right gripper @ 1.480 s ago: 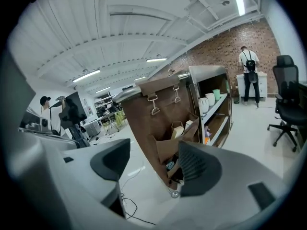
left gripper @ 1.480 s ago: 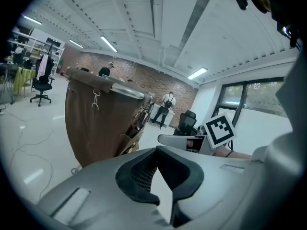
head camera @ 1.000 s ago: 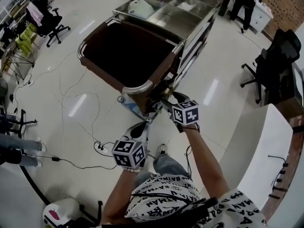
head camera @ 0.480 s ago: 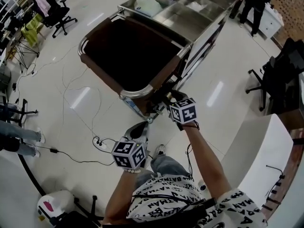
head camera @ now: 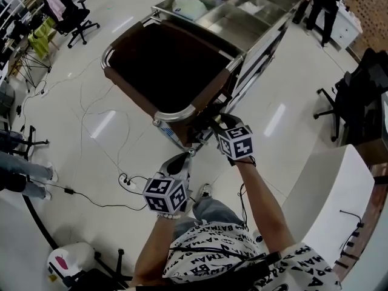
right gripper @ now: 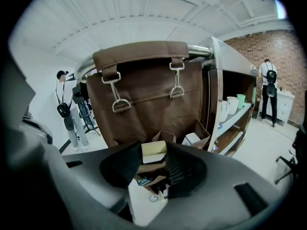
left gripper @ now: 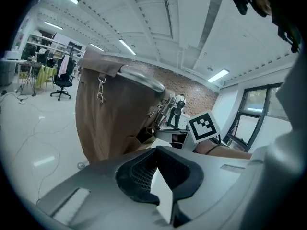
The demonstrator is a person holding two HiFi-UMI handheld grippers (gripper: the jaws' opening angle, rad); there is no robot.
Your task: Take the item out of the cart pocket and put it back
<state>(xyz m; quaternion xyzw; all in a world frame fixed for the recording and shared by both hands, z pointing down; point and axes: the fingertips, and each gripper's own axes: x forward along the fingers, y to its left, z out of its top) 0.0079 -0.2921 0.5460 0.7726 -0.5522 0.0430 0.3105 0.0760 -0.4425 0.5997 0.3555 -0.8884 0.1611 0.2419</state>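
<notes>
The cart's rail (head camera: pixel 176 113) was polished metal, bright and smooth; its trays (head camera: pixel 224 18) at twelve o'clock were duller sheet steel. The brown bag (head camera: pixel 163 65) looked like matt, leather-like cloth, clipped on by shiny metal snap hooks (right gripper: pixel 114 97). A small pale box (right gripper: pixel 153 151) looked like matt cardboard. The white floor (head camera: pixel 54 120) at nine o'clock was glossy. The wall (right gripper: pixel 240 49) at three o'clock was rough brick.

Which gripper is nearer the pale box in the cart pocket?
Right. The right gripper is at the cart, with the box between its jaws, which have just been closing. The left gripper is back toward the person, short of the cart, jaws together.
</notes>
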